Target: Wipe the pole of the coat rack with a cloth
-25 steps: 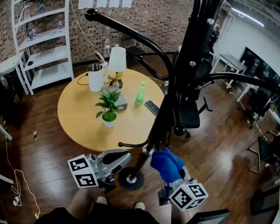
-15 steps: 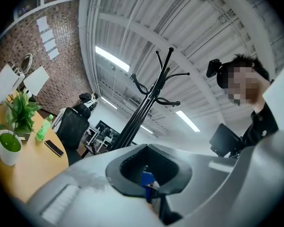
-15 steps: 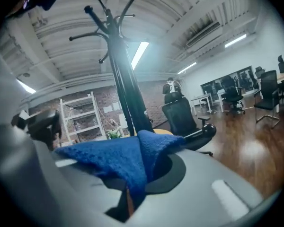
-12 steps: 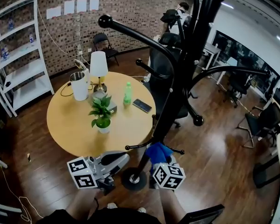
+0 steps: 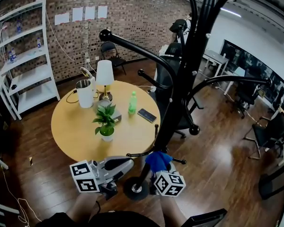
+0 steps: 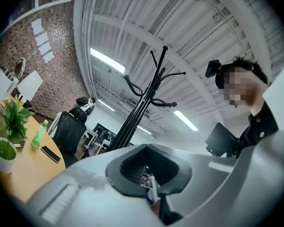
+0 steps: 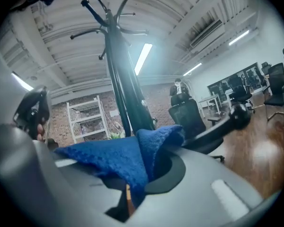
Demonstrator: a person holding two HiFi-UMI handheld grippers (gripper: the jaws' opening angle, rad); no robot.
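Note:
The black coat rack pole [image 5: 180, 93] rises from a round base [image 5: 134, 188] near my feet. My right gripper [image 5: 159, 168], below its marker cube, is shut on a blue cloth [image 5: 157, 159]. The cloth sits against the right side of the lower pole, just above the base; I cannot tell whether they touch. In the right gripper view the cloth [image 7: 125, 160] bunches over the jaws, with the pole [image 7: 122, 93] behind it. My left gripper [image 5: 120, 163] hangs left of the base, shut and holding nothing. The left gripper view shows the pole [image 6: 141, 109] farther off.
A round wooden table [image 5: 75, 131] stands just beyond the rack and carries a potted plant [image 5: 106, 126], green bottle [image 5: 132, 103], phone [image 5: 146, 115], lamp [image 5: 104, 74] and white jug [image 5: 86, 92]. Low hook arms [image 5: 139, 152] stick out of the pole. Office chair [image 5: 182, 117] behind; white shelf [image 5: 23, 65] far left.
My right gripper has carried the blue cloth left and in toward the lower pole, closer to the base. The left gripper has barely moved. The head view has shifted.

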